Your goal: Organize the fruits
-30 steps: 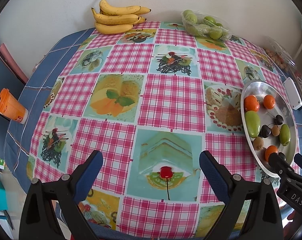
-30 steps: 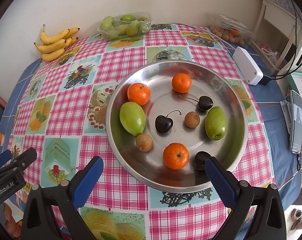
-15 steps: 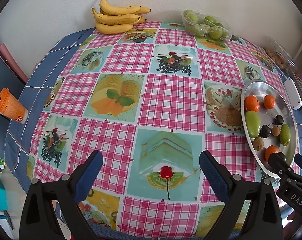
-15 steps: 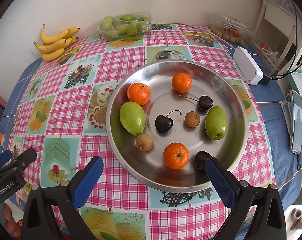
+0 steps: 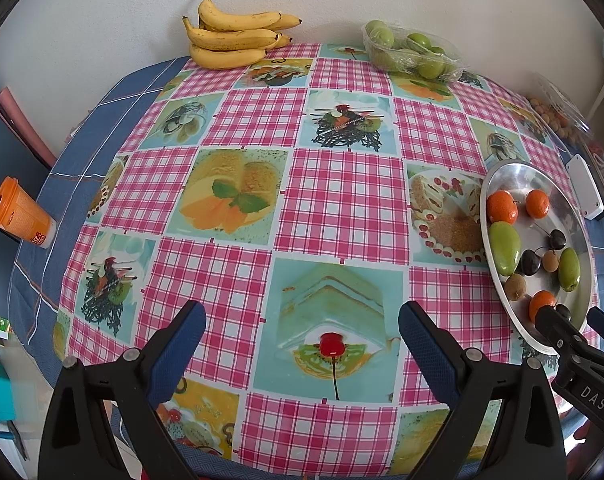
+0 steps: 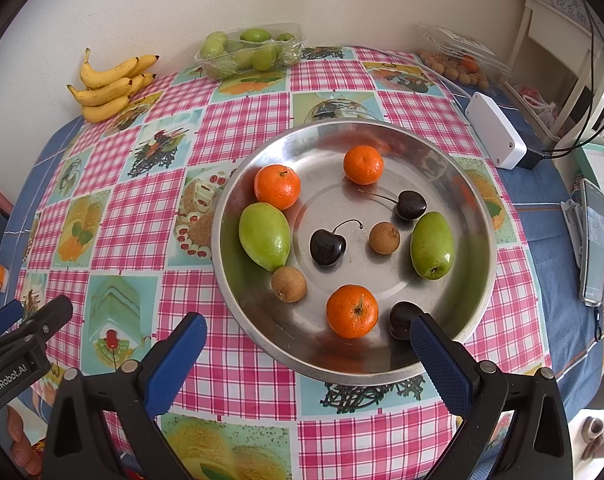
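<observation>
fruits lie scattered in a steel tray (image 6: pixel 477 280) just ahead of the right tongs (image 6: pixel 307 354), whose blue pads (image 6: pixel 174 360) are spread wide with nothing between them. nearest those pads sit an orange (image 6: pixel 351 311) and a dark cherry (image 6: pixel 401 318), the cherry partly hidden behind the right pad. further in come a brown longan (image 6: pixel 289 284), a stemmed cherry (image 6: pixel 327 246), a second longan (image 6: pixel 384 237) and two green fruits, one at the left (image 6: pixel 264 236) and one at the right (image 6: pixel 431 245). at the far side are two more oranges (image 6: pixel 277 186) (image 6: pixel 363 164) and a third cherry (image 6: pixel 410 205).

the left tongs (image 5: pixel 302 350) hang over bare checked cloth (image 5: pixel 341 200) on the desk, also gaping and empty, with the tray off to their right (seen edge-on at the frame's margin).

beyond, against the wall, rest a bunch of bananas (image 5: pixel 232 36) and a clear box of green fruit (image 6: pixel 252 54). another clear box (image 6: pixel 457 60) with small brown fruit sits at the far right, near a white adapter (image 6: pixel 495 136). an orange cup (image 5: pixel 20 216) stands at the left edge of the desk, and a phone (image 6: pixel 593 240) lies at the right edge.
</observation>
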`<state>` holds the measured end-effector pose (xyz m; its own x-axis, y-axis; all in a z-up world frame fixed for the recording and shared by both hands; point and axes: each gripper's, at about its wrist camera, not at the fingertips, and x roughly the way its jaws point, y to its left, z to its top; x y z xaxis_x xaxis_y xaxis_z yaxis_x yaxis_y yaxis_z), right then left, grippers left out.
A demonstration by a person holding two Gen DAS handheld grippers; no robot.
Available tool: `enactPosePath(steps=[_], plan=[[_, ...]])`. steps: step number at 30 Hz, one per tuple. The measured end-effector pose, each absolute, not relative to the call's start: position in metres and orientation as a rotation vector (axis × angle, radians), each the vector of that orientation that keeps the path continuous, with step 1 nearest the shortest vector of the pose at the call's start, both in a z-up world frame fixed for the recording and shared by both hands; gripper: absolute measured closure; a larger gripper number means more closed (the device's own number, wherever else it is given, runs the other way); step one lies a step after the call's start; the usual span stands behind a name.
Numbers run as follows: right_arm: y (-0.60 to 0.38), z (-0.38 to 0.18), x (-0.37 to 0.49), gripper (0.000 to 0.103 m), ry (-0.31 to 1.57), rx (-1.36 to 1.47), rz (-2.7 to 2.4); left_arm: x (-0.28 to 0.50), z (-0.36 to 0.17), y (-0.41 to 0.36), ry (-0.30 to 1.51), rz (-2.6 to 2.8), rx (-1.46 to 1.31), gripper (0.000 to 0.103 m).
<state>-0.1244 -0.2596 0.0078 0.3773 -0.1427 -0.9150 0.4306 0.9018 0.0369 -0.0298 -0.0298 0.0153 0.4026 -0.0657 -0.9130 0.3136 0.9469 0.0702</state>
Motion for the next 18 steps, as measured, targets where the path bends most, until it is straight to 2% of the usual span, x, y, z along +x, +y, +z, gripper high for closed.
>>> enactPosePath(steps=[18], plan=[[-0.2596, 0.0055, -0.1252, 0.000, 1.130, 0.292, -0.371, -0.0312, 0.0184, -0.0285, 1.117, -0.232, 0.234, 0.006]])
